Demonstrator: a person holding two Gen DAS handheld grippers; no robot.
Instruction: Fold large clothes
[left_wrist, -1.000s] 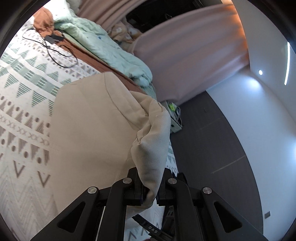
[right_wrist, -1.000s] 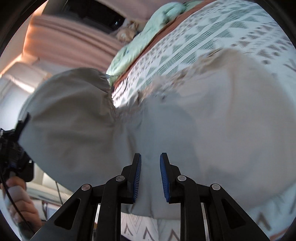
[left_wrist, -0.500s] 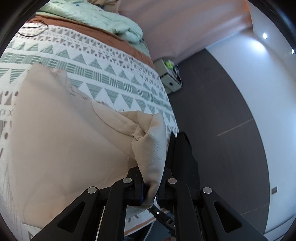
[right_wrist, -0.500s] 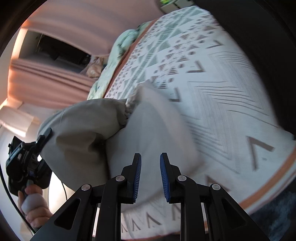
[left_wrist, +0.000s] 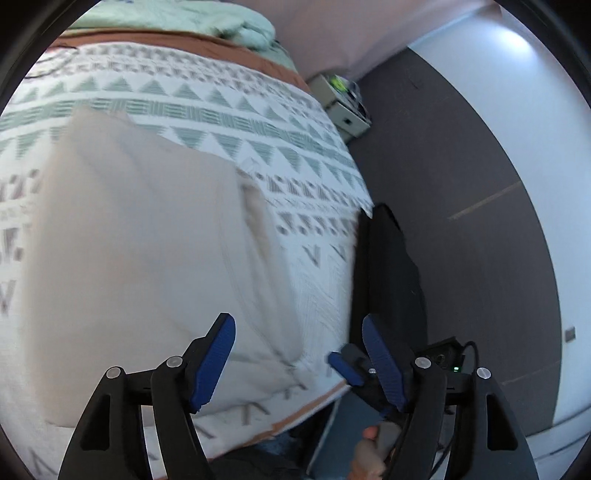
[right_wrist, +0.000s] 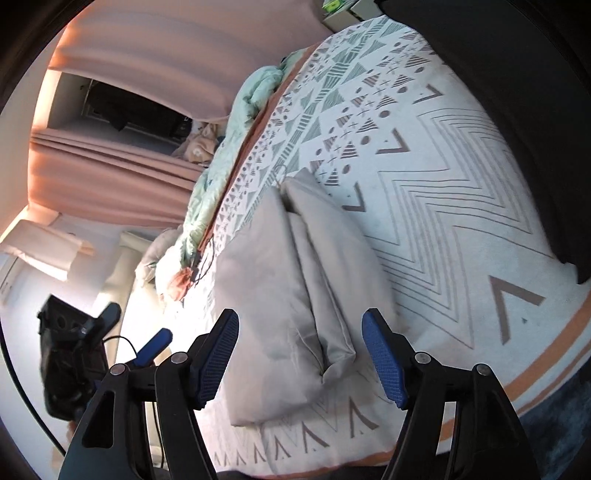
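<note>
Left wrist view: the left hand-held gripper has its blue-padded jaws spreading wide, opening at this moment, with nothing pinched between them. Below and ahead lies the beige, soft cotton garment, folded over itself and resting on the bed's white bedspread with green and brown geometric print. The picture is smeared, so the fold's edges are hard to read. At the lower right the other tool's blue pad and a person's fingers show, just off the bed's near edge, over the dark floor.

Right wrist view: the right hand-held gripper is likewise opening, jaws wide, the cloth below them but not pressed by the pads. Here the garment appears as a long folded bundle with a raised crease down its middle, its near corner puckered and close to the bedspread's orange-striped border.

The risk, as I judge it: the released layers may spring back or slide apart, since the crease stands proud instead of lying flat. The near corner sits close to the bed's edge, so a careless regrasp could drag the bundle off.
</note>
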